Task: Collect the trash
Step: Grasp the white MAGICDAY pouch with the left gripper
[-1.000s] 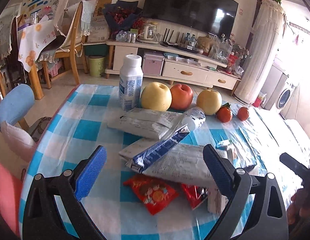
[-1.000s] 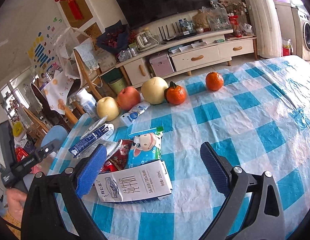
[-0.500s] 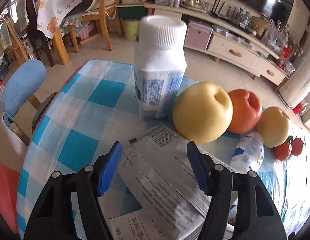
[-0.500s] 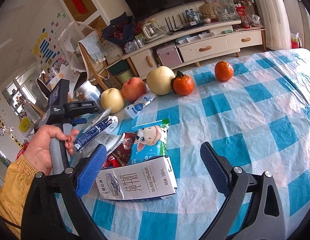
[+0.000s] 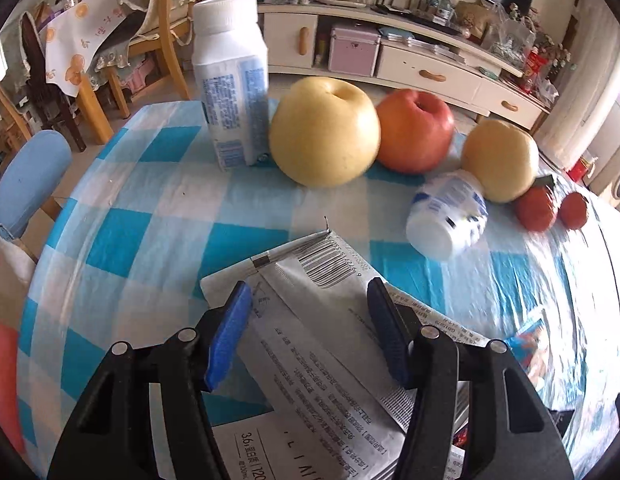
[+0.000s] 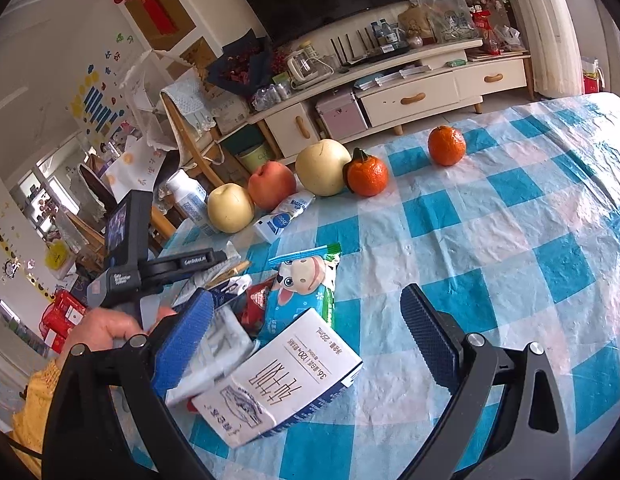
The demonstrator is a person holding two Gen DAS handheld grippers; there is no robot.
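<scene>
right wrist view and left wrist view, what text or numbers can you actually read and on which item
"MAGICOW": tipped small bottle beside the fruit.
"250mL", "120", "3.6": white milk carton between the right tongs; its large Chinese characters lie sideways.
"3.6", "120": carton edge under the left tongs.
Barcode digits and fine print on the flattened silver carton: too small.
Upright bottle label: blurred.

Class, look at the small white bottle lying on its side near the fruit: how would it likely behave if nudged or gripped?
The small white bottle lies on its round side, so it would probably roll. It looks like thin plastic, likely light, perhaps empty. Its smooth label might slip between pads.
</scene>
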